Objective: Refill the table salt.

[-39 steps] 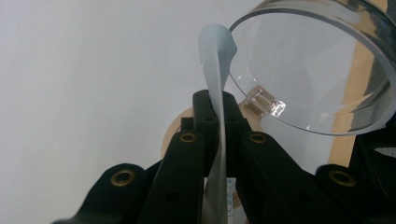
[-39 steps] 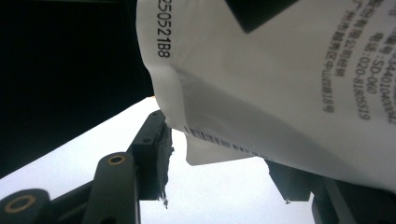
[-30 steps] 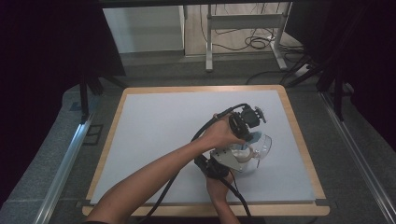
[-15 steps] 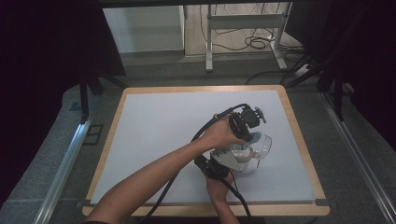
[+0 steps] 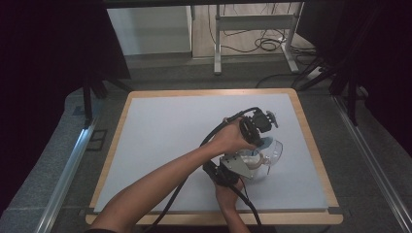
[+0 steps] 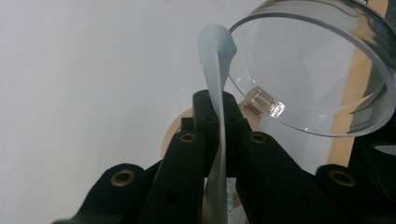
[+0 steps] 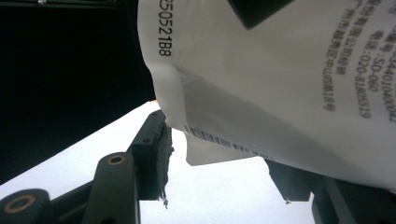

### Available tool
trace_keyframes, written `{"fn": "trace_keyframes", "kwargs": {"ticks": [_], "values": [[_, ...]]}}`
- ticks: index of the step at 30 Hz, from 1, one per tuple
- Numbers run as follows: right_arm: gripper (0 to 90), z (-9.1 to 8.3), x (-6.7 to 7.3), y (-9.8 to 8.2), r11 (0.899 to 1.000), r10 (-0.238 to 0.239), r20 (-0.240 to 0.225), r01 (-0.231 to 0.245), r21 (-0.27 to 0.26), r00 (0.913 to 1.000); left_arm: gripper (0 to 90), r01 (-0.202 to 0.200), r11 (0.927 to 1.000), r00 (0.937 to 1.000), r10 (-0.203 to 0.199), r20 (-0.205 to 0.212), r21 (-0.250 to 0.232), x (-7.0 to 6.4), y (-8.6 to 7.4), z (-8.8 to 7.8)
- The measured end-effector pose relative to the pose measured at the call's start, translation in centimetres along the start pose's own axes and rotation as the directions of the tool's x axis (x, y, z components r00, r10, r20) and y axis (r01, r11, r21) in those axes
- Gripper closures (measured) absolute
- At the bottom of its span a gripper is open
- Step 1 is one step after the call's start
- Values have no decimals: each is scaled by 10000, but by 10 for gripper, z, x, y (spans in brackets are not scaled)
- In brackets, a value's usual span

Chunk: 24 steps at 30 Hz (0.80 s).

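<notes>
While the left gripper [image 6: 218, 135] pinches a thin pale-blue strip [image 6: 215, 70] at the clear round jug's [image 6: 317, 70] rim, the right gripper [image 7: 215, 158] clasps a white printed pouch [image 7: 280, 79] at the table's [image 5: 160, 126] four o'clock.

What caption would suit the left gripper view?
Left gripper shut on a pale blue strip beside a clear bowl.
</notes>
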State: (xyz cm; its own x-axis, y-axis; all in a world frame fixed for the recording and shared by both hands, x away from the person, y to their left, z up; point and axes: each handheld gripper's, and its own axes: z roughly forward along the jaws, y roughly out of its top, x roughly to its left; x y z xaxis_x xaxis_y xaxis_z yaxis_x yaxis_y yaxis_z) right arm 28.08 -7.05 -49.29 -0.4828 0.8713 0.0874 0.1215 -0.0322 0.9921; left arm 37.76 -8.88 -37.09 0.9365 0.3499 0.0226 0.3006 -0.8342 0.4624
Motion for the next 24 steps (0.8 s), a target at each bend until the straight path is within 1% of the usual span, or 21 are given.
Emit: {"fn": "trace_keyframes", "kwargs": {"ticks": [5, 12, 24], "values": [[456, 0, 0, 1, 10000, 84, -2, -84, -22, 10000, 897, -18, 10000, 10000, 18, -20, 43, 0, 1, -1], [457, 0, 0, 2, 10000, 44, 40, -43, -78, 10000, 897, -46, 9999, 10000, 47, -40, 125, 0, 2, -1], [457, 0, 0, 2, 10000, -48, 1, 48, -14, 10000, 897, 11, 10000, 10000, -11, 34, -14, 0, 1, -3]]}}
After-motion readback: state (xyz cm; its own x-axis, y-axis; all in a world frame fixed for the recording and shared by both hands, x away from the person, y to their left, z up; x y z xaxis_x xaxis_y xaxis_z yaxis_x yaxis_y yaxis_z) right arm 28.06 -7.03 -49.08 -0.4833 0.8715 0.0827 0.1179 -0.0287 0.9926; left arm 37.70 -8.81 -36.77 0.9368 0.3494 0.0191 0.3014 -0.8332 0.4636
